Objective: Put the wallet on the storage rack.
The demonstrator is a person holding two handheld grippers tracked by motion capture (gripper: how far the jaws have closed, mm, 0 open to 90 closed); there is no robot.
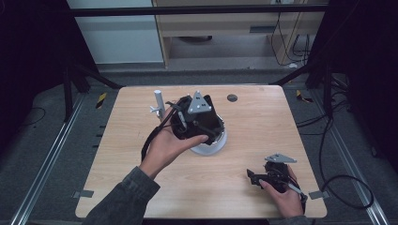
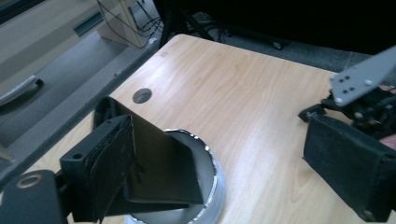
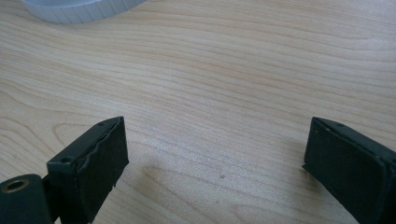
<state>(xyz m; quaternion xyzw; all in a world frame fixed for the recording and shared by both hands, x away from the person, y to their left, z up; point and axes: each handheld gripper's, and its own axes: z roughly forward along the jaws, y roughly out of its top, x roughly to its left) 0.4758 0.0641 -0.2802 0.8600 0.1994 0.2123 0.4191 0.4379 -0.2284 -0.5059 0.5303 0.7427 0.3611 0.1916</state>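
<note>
Near the middle of the surface (image 1: 263,136), the left gripper (image 2: 205,154) is hovering over a white round container (image 2: 212,196), jaws spread wide, a dark flat card (image 2: 163,163) leaning inside against one jaw, not pinched. By the near right corner the right gripper (image 1: 256,178) is resting, jaws wide, gripping nothing.

Wooden table (image 1: 263,140), grey carpet floor (image 1: 47,140), beige cabinet (image 1: 225,28) behind
</note>
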